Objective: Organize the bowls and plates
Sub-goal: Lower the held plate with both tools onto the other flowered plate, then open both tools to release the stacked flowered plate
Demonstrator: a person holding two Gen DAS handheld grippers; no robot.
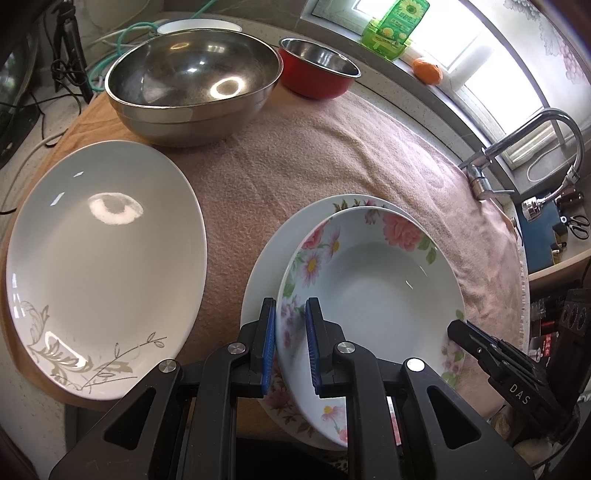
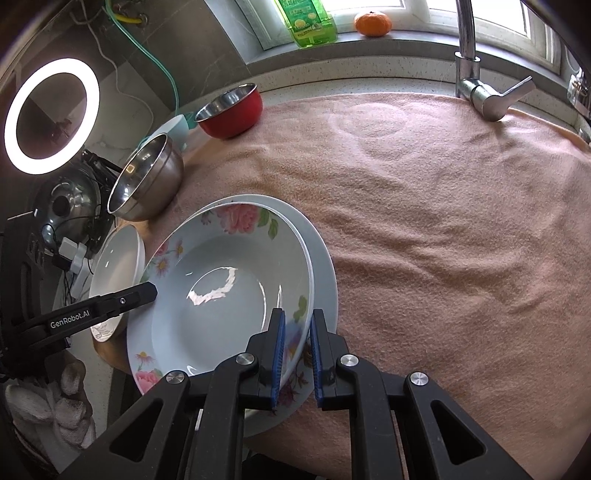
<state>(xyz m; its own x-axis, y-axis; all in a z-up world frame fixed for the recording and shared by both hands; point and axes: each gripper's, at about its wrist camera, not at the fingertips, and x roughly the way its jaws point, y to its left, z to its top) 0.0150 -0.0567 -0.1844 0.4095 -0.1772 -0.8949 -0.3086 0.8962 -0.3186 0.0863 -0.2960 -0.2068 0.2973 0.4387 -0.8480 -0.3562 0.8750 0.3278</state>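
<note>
A deep white plate with pink flowers [image 1: 369,288] lies over a second, flatter floral plate [image 1: 266,266] on the pink towel [image 1: 332,155]. My left gripper [image 1: 290,306] is shut on the deep plate's near left rim, blue pads on both sides of the edge. In the right wrist view my right gripper [image 2: 298,317] is shut on the same deep plate [image 2: 214,295] at its right rim, above the lower plate [image 2: 327,273]. The left gripper [image 2: 149,290] shows at the opposite rim. Whether the deep plate touches the lower one I cannot tell.
A large pale oval plate with a silver leaf pattern [image 1: 103,266] lies to the left. Behind it stand a big steel bowl [image 1: 192,81] and a red bowl [image 1: 317,70]. A faucet [image 2: 476,85], a tangerine [image 2: 373,22] and a green bottle [image 2: 310,22] line the back.
</note>
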